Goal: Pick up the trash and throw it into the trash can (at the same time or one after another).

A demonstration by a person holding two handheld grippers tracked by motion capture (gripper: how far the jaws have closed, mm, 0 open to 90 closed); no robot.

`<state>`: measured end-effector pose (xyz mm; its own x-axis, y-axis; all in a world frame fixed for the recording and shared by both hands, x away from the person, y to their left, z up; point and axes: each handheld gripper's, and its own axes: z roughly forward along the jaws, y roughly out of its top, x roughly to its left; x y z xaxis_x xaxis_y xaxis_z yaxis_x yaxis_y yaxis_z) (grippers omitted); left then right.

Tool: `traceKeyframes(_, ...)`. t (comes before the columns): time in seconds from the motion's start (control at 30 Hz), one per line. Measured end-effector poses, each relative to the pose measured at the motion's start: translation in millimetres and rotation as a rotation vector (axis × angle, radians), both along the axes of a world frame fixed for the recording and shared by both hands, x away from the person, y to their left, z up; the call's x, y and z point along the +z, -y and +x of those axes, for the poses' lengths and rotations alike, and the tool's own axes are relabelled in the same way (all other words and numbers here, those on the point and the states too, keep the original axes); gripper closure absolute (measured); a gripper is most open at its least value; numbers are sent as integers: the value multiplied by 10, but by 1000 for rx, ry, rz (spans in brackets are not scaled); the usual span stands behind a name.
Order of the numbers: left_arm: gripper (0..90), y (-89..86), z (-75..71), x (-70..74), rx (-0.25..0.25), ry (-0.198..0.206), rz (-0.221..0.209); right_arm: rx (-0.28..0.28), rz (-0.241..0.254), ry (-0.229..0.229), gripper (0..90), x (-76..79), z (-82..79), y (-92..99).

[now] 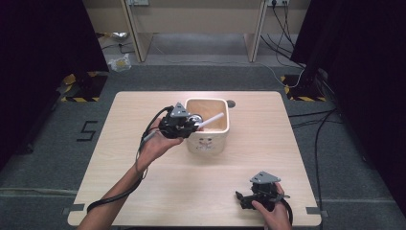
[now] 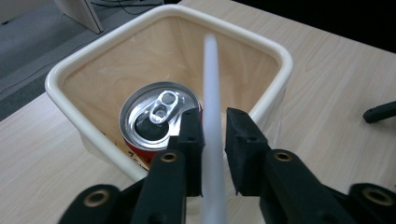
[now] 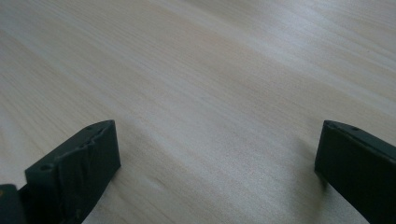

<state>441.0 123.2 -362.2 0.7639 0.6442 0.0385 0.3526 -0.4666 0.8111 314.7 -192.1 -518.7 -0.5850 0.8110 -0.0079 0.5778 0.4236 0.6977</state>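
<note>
A white straw is clamped between the jaws of my left gripper, which is shut on it and held over the near left rim of a cream square bin. The straw slants out over the bin's opening. Inside the bin stands an opened drinks can, its silver top and pull tab facing up, just below and left of the straw. My right gripper rests low at the table's front right, open, with bare wood between its fingers.
The light wooden table has free room in front of and to the right of the bin. A small dark round hole sits behind the bin. Cables and desk legs lie on the floor beyond the far edge.
</note>
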Motion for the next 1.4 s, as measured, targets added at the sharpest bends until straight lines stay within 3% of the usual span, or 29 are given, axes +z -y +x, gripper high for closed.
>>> traceKeyframes(0.23, 512, -27, -74, 145, 5, 32, -57, 1, 0, 0, 3, 0, 0, 0)
traceKeyframes(0.43, 428, -110, -98, 186, 30, 28, -71, 1, 0, 0, 3, 0, 0, 0)
traceKeyframes(0.73, 363, -241, -95, 155, 53, 0, -88, 1, 0, 0, 3, 0, 0, 0)
traceKeyframes(1.4, 281, -615, -138, 18, 112, -14, -141, 1, -1, 1, 3, 0, 0, 0)
